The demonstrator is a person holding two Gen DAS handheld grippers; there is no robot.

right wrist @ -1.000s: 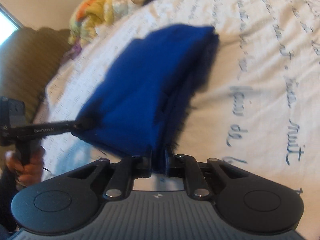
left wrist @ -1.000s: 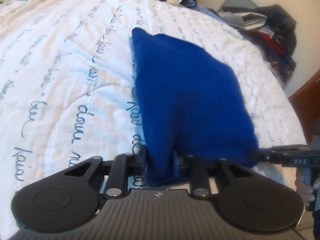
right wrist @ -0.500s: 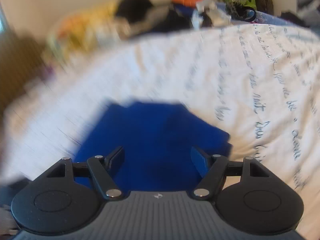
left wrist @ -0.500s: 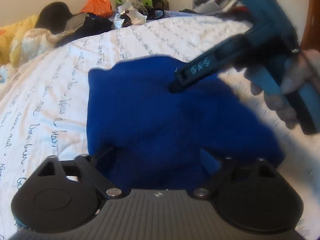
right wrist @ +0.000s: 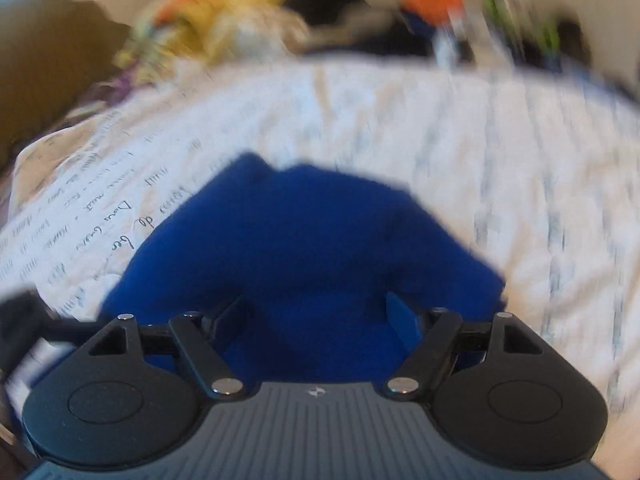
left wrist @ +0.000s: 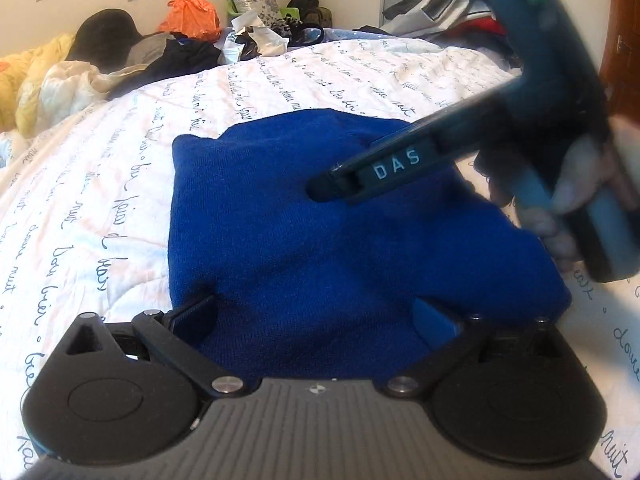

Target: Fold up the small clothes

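Left wrist view: blue garment lies folded into a compact, roughly square bundle on the bed, on a white quilt printed with dark cursive script. Left gripper sits at the near edge of the garment, jaws spread wide, one finger to either side of the cloth, nothing pinched. Right gripper reaches in from the right above the garment's upper half; its tip is over the fabric, contact cannot be judged. A hand holds its teal handle; a green light shows near the top.

Right wrist view (motion-blurred): same blue garment directly ahead on the quilt. Right gripper has its jaws wide apart, both fingers over the near part of the cloth, holding nothing.

Far side of the bed: a heap of clothes and bags, including an orange bag and a yellow blanket.
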